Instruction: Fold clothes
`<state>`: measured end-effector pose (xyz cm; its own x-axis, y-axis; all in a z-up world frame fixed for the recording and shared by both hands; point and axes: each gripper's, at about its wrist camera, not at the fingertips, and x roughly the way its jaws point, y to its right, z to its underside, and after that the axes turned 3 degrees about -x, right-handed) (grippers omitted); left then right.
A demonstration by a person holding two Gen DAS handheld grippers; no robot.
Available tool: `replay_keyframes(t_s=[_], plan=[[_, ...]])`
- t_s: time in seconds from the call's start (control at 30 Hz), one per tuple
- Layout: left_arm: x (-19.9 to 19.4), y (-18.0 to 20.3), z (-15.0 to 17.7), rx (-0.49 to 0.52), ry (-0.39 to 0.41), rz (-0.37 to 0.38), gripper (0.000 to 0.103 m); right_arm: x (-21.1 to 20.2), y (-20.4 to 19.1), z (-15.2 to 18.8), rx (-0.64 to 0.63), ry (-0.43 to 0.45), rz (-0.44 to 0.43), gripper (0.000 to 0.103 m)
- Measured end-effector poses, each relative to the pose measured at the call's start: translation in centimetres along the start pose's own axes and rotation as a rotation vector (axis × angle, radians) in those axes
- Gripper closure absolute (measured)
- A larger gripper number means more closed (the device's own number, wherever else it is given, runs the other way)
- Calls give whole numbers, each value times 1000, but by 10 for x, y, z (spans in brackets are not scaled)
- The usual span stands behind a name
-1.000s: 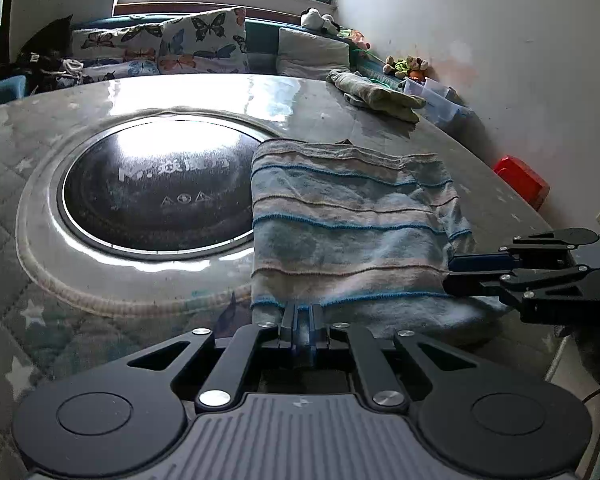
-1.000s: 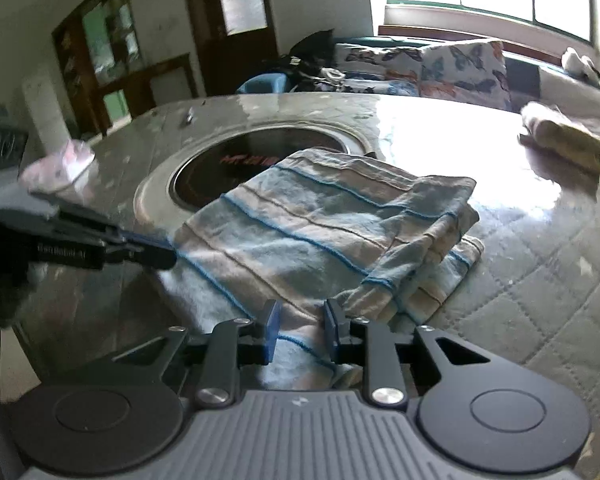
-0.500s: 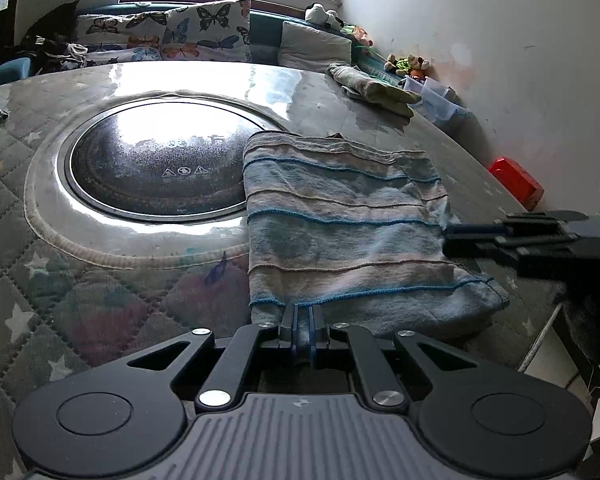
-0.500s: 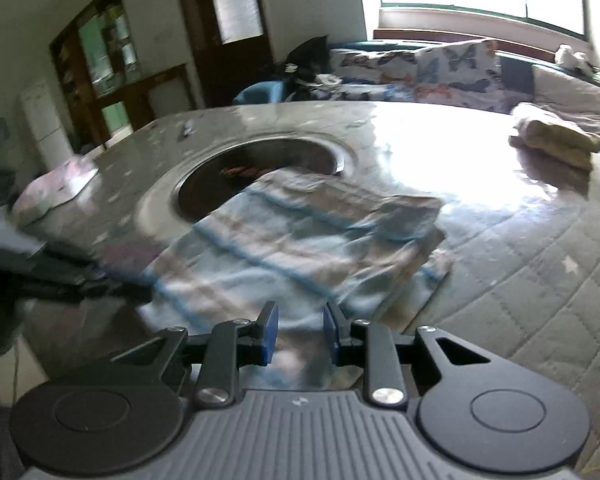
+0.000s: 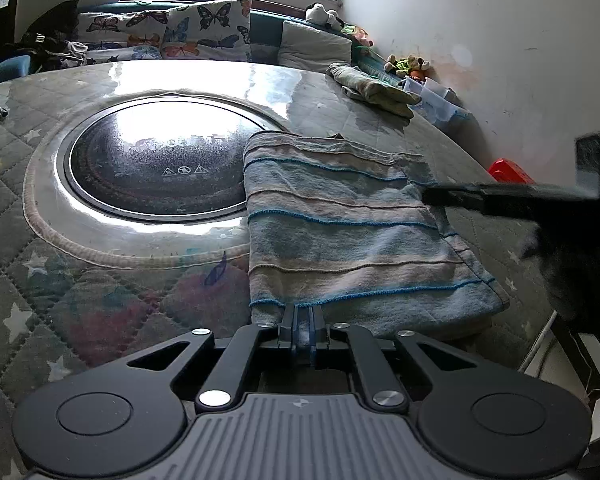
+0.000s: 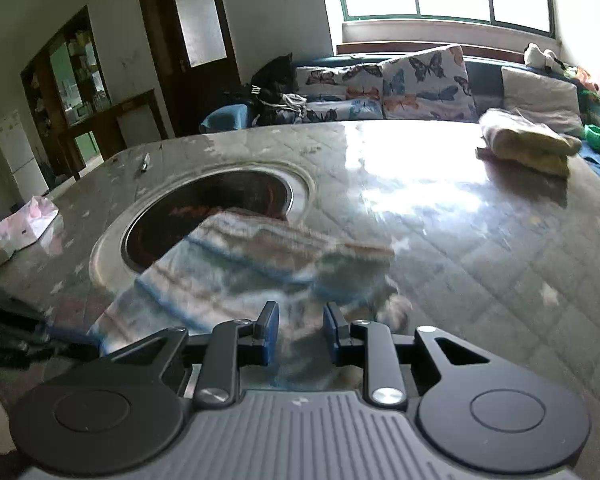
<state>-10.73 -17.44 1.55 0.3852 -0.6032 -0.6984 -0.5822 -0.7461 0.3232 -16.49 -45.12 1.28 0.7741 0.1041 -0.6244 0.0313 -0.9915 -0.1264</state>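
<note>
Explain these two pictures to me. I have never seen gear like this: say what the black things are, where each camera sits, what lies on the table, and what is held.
There is no robot here. A person holds a two-finger gripper in each hand, each with a camera looking along its fingers.

The left wrist view shows the left gripper shut on the near edge of a striped towel, which lies folded on a quilted table beside a round dark cooktop. The right gripper reaches in from the side.

The right wrist view shows the right gripper's own fingers apart, holding nothing, over the same blurred towel. A second folded cloth sits at the far edge.
</note>
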Motion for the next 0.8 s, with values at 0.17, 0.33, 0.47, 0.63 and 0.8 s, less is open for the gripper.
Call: replay_keyframes(t_s=[0.17, 0.33, 0.47, 0.63, 0.8], plan=[[0, 0, -1, 3, -6, 5, 96, 26, 17, -5, 45, -34, 23, 80], [-1, 2, -6, 30, -17, 15, 87, 26, 8, -20, 23, -16, 20, 79], [-4, 9, -11, 64, -2, 14, 77, 42, -14, -34, -53, -42, -17, 79], [-2, 8, -14, 70, 2, 12, 76, 64, -26, -46, -99, -80, -16, 80], [-6, 3, -15, 65, 9, 20, 76, 75, -37, -59, -128, -93, -29, 80]])
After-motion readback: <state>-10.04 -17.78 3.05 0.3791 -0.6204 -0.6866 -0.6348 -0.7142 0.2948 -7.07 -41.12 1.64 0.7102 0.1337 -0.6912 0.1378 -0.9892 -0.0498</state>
